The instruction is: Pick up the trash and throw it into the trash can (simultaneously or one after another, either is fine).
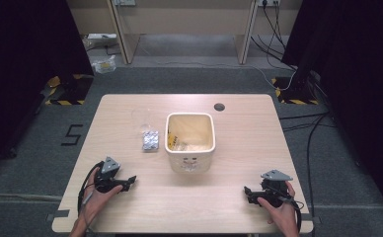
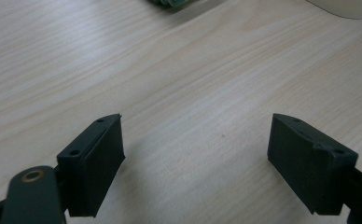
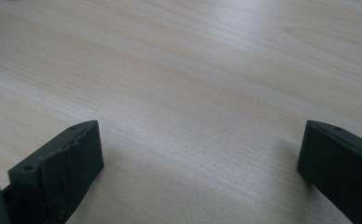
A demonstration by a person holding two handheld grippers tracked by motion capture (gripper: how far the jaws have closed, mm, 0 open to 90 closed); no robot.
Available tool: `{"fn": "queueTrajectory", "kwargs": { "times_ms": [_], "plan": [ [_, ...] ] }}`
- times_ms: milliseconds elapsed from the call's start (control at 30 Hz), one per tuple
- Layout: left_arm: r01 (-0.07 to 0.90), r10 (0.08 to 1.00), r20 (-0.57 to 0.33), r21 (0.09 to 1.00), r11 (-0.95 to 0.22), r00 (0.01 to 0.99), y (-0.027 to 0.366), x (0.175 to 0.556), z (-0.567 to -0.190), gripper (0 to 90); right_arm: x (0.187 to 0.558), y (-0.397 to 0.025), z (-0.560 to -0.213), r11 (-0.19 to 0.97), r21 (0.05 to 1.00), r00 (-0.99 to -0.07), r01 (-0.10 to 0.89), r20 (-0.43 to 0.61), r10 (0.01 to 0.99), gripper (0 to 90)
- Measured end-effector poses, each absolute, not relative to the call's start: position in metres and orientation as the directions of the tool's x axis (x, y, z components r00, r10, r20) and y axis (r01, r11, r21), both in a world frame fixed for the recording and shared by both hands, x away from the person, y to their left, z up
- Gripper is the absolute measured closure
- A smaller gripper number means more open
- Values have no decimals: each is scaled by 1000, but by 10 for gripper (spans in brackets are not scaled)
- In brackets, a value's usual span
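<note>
Overhead view and close claw views share table (image 1: 229,197).

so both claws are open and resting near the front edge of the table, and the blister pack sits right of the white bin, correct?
Not quite: in the high view the blister pack lies left of the white bin, not right. The rest holds: the left claw and right claw are open, near the table's front edge.

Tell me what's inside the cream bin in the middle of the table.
The cream bin is open-topped. Pale, crumpled scraps lie on its floor, with something yellowish against the left inner wall. Its near wall hides the front of the floor, and the pieces are too small to identify.
</note>
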State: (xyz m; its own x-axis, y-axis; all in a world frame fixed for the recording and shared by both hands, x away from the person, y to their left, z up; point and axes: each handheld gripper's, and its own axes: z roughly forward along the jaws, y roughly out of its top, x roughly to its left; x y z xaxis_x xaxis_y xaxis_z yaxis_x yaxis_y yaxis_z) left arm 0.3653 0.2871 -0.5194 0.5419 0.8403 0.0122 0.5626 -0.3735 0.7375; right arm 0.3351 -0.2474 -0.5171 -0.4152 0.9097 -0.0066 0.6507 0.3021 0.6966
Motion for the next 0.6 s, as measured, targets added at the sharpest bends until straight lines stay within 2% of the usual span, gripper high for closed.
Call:
{"fn": "queueTrajectory", "kwargs": {
  "times_ms": [133, 600],
  "plan": [
    [578, 842, -22, 736, -351, 539, 283, 377, -522, 162, 336, -247, -517, 305, 697, -419, 649, -7, 908, 3],
    [586, 847, -47, 742, -326, 530, 253, 405, -516, 152, 336, -247, -517, 304, 697, -419, 649, -6, 908, 3]
  ]
}}
